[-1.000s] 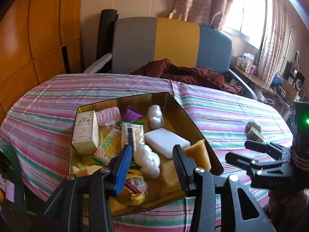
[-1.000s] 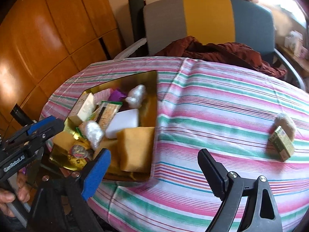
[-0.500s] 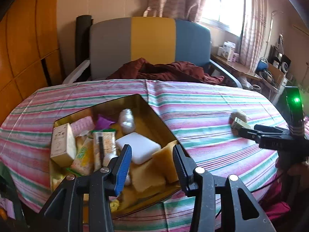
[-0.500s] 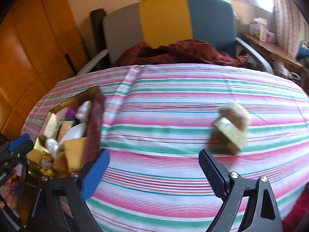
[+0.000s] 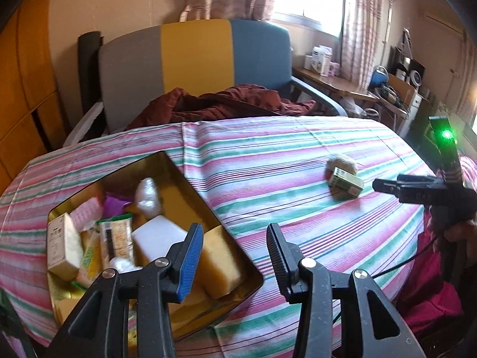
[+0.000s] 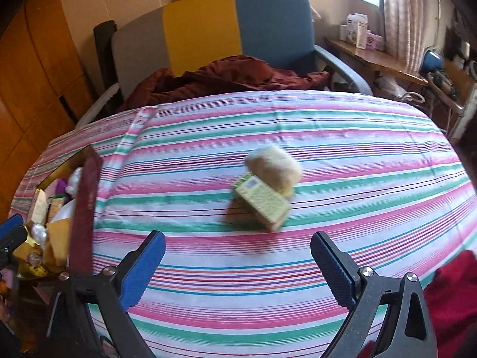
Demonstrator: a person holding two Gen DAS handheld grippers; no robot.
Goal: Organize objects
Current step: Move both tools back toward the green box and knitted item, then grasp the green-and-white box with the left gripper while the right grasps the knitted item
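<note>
From the left wrist camera, the left gripper (image 5: pixel 235 256) hangs over the near right corner of a gold tin box (image 5: pixel 190 185) on the striped tablecloth (image 5: pixel 268 161); its jaws stand a modest way apart with nothing between them, and its fingers cover part of the box's contents. Inside the box, packed close, lie a white block (image 5: pixel 158 235), yellow sponges (image 5: pixel 220 262), a cream carton (image 5: pixel 62 244), snack packets (image 5: pixel 114 238) and a white wrapped lump (image 5: pixel 147 197); the items toward the near wall are blurred and partly hidden behind the blue pad. Well right of the box, a small green box (image 5: pixel 347 182) touches a beige rounded lump (image 5: pixel 341 162) behind it. The right gripper (image 5: pixel 384 185) enters from the right edge, seen side-on, so its gap is unreadable here. Beyond the table stands a grey, yellow and blue chair (image 5: pixel 193 59) draped with a dark red cloth (image 5: pixel 226 104). From the right wrist camera, the right gripper (image 6: pixel 238 265) has empty jaws that are opening wide over bare cloth; the green box (image 6: pixel 262 203) and the lump (image 6: pixel 274 167) lie just ahead, motion-blurred, its print illegible. The tin box (image 6: pixel 86 203) is cut off at the left edge, its maroon outer wall hiding most contents. A red fabric (image 6: pixel 453 292) fills the lower right corner.
</note>
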